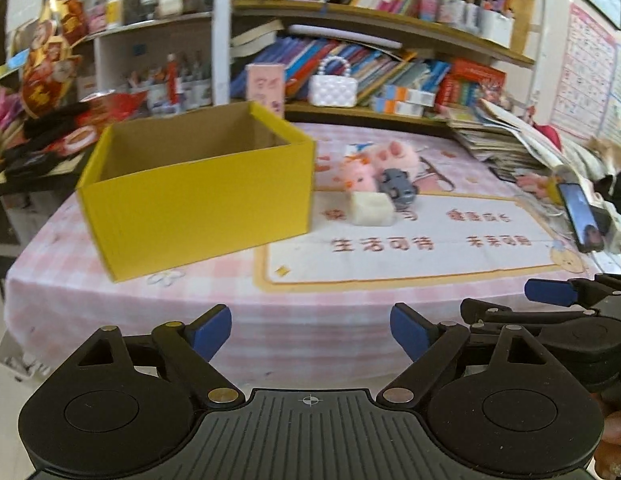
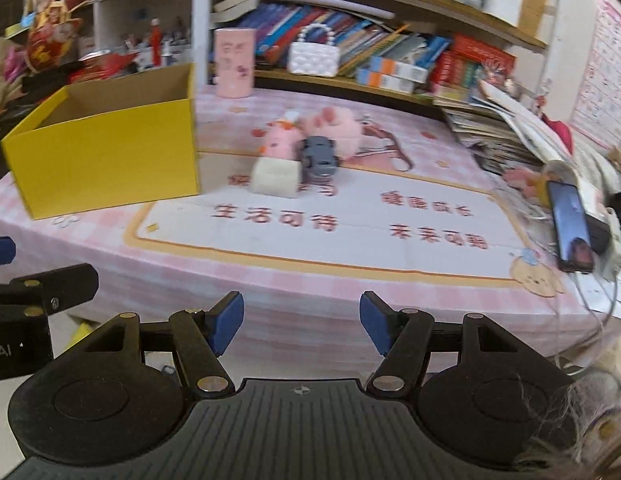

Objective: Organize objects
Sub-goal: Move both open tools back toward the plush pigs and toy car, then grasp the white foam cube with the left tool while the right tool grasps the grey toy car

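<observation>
An open yellow cardboard box (image 1: 198,196) (image 2: 106,160) stands on the left of the pink checked table, and its inside looks empty. To its right lie a cream block (image 1: 371,208) (image 2: 275,178), a small grey toy car (image 1: 398,186) (image 2: 319,156), a pink plush pig (image 1: 356,174) (image 2: 280,142) and a fluffy pink paw toy (image 1: 392,156) (image 2: 334,124). My left gripper (image 1: 310,334) hovers open before the table's near edge, nothing between its blue pads. My right gripper (image 2: 301,326) is open too, equally far back. The right gripper's blue fingertips (image 1: 550,292) show at the left wrist view's right edge.
A phone (image 1: 580,216) (image 2: 570,226) leans with cables at the table's right edge beside a stack of magazines (image 1: 506,144). A pink cylinder (image 2: 233,62) and a white beaded bag (image 1: 332,86) stand at the back by the crowded bookshelves. Red decorations pile up at left.
</observation>
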`<state>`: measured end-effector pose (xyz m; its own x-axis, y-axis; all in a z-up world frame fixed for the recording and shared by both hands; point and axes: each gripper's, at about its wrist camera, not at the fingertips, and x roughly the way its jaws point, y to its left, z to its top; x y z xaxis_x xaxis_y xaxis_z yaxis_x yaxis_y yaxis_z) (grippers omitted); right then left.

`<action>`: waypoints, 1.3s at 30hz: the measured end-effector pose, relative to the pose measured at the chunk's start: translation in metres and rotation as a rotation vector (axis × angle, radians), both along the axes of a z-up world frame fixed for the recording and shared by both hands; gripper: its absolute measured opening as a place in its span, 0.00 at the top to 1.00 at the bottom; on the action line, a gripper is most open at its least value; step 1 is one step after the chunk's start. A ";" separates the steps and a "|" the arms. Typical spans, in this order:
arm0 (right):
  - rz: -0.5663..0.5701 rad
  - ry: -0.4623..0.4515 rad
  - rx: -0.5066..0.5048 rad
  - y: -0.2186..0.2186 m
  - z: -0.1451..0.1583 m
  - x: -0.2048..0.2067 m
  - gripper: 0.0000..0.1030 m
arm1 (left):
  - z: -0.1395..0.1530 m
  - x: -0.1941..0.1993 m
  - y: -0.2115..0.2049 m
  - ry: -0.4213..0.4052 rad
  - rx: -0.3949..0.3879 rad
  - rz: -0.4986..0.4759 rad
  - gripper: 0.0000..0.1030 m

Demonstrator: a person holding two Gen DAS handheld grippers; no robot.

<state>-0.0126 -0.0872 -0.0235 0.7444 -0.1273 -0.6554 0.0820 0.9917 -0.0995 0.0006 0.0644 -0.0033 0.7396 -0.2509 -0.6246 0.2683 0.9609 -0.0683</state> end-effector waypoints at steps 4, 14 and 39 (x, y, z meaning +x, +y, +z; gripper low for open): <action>-0.026 -0.018 -0.032 -0.016 0.002 0.000 0.39 | -0.001 0.012 -0.023 0.005 -0.003 -0.052 0.14; -0.097 0.025 -0.044 -0.062 -0.002 0.026 0.39 | -0.006 0.043 -0.058 0.025 -0.017 -0.081 0.13; -0.020 -0.008 0.207 -0.153 0.004 0.147 0.50 | -0.026 0.152 -0.138 0.078 0.025 0.027 0.53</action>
<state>0.1341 -0.2405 -0.0193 0.7485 -0.0053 -0.6631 0.1021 0.9890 0.1074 0.1528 -0.0737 -0.0292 0.6944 -0.2153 -0.6866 0.2373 0.9693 -0.0639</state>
